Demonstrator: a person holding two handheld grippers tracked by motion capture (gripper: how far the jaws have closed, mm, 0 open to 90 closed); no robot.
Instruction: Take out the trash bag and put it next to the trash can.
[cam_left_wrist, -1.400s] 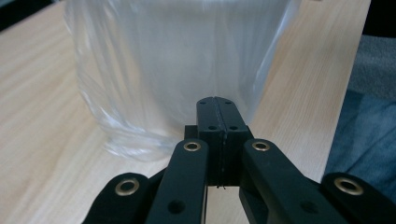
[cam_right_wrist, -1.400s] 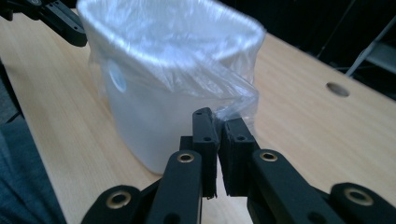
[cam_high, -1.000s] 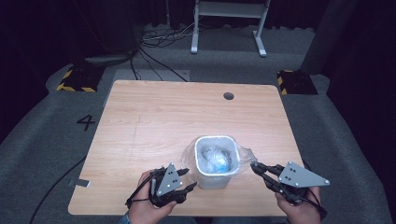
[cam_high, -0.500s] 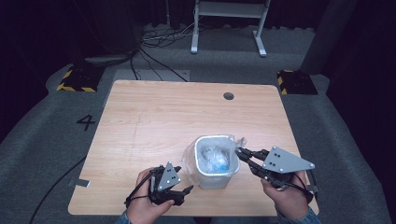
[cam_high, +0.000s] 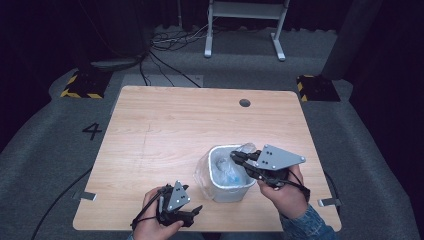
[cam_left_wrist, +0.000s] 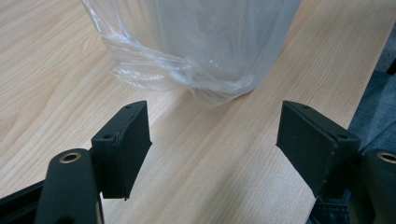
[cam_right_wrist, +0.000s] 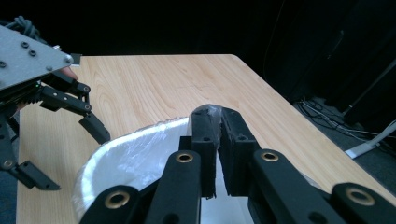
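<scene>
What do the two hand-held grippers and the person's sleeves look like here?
Both are black linkage frames. The left hand-held gripper and the right hand-held gripper each carry a grey three-cornered plate dotted with screws. Brass-coloured pivot rings mark the joints, and the pads are flat black blocks. A black cable loops over the right hand. A blue denim sleeve covers the right forearm.

The left gripper (cam_left_wrist: 212, 140) has just been opening, its jaws wide apart over bare table (cam_left_wrist: 60, 70), nothing between them; beyond stands what looks like a plastic-lined bin (cam_left_wrist: 196, 46).
</scene>
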